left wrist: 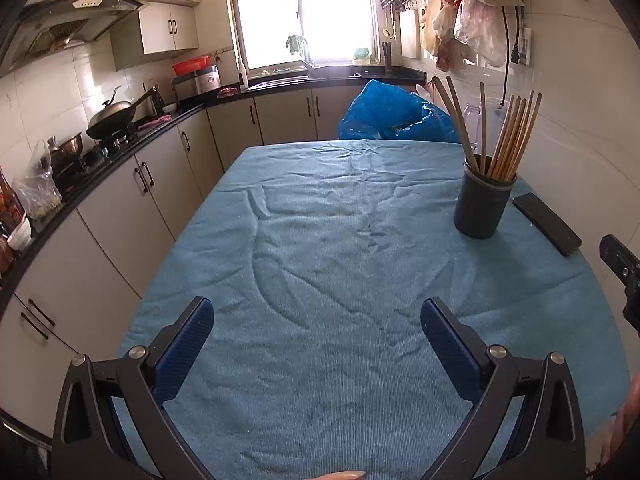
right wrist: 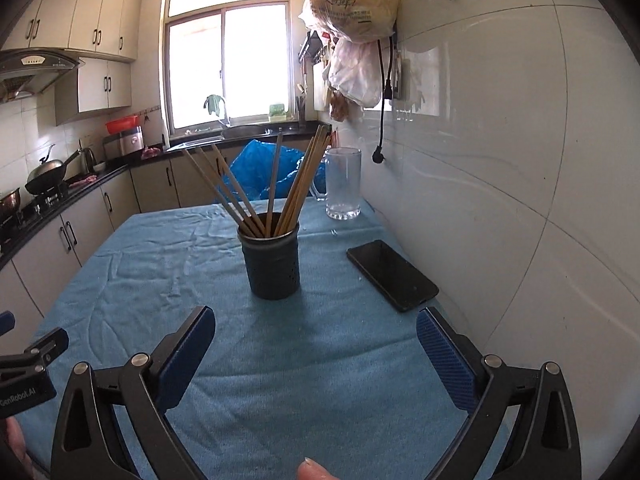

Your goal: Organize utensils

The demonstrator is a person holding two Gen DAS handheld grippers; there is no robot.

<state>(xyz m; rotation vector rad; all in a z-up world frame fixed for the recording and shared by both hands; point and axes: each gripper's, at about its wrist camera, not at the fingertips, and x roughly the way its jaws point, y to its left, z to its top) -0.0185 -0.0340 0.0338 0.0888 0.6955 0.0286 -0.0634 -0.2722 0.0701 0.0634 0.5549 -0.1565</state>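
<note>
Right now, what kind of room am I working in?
Most likely a home kitchen: a wok sits on a gas stove under a range hood, with a sink below the window and cabinets around.

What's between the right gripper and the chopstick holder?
Only bare blue cloth between the right gripper and chopstick holder, per right wrist view; phone lies off to the side.

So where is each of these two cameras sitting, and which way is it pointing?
Left wrist: on the left gripper, facing along the blue cloth toward the window; open fingers and a fingertip show.
Right wrist: on the right gripper, facing the chopstick holder; open fingers and a thumb show.
Shared: holder, phone, cloth.
</note>
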